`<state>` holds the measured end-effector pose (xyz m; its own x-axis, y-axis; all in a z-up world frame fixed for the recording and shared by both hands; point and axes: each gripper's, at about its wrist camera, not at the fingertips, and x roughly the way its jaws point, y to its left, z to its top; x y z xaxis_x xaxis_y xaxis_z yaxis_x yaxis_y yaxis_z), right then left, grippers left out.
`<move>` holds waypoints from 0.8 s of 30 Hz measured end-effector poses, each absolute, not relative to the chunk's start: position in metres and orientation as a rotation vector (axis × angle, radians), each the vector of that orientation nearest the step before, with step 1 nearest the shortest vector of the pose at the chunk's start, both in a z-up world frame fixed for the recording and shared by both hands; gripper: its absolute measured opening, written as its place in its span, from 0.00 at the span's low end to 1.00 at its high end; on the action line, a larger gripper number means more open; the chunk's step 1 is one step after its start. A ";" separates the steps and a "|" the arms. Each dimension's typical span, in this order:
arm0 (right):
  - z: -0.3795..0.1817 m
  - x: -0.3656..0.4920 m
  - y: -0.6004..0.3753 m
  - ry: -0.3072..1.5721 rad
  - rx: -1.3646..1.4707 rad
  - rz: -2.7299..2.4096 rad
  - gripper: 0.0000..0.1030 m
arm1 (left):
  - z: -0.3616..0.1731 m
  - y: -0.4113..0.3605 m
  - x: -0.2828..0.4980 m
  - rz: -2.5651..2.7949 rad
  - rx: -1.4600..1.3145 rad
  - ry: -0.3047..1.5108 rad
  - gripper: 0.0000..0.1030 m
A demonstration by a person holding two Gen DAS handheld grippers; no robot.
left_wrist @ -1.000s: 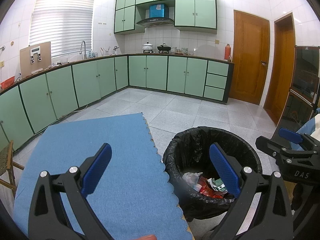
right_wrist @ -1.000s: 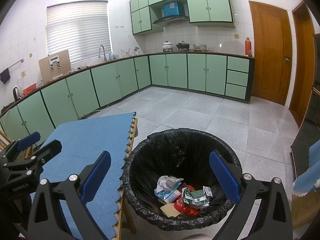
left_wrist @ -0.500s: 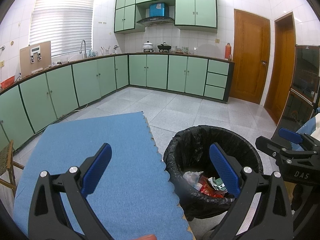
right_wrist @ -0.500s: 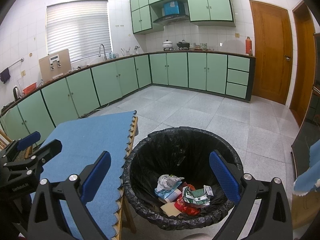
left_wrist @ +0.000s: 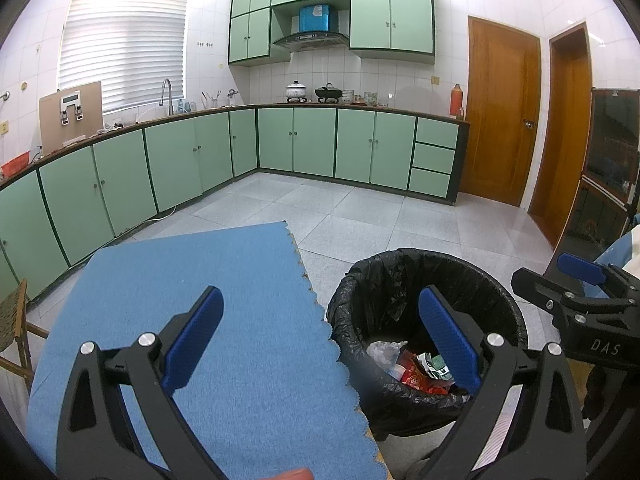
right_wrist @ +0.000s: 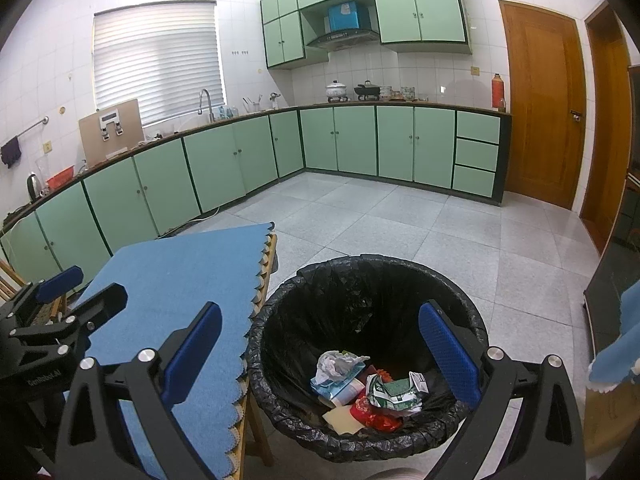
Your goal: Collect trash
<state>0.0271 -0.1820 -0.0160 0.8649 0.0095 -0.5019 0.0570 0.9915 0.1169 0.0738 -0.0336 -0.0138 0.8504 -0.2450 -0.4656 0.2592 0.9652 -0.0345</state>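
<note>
Both the left gripper (left_wrist: 320, 336) and right gripper (right_wrist: 320, 350) are held wide apart, empty. The trash (right_wrist: 366, 390) in the bin (right_wrist: 280, 344) looks light and crumply; a raised fold is best pinched.

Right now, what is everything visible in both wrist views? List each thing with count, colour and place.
Round bin lined with a black plastic bag: one, black, on the floor right of the table.
Crumpled trash pieces: several, white, green, red, pale yellow, at the bin's bottom.
Blue felt cloth with scalloped edge: one, blue, covering the wooden table.
Base cabinets: a long run, mint green, along the walls.
Wall cabinets: a row, mint green, above the stove.
White pot and black wok: one each, on the stove.
Wooden doors: two, brown, at right.
Window blind: one, white, over the sink.
Left gripper: open, empty, over the table edge.
Right gripper: open, empty, above the bin.
</note>
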 end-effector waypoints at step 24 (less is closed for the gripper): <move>-0.015 0.028 -0.181 0.529 0.134 -0.028 0.94 | -0.020 -0.035 0.073 -0.261 0.032 0.491 0.93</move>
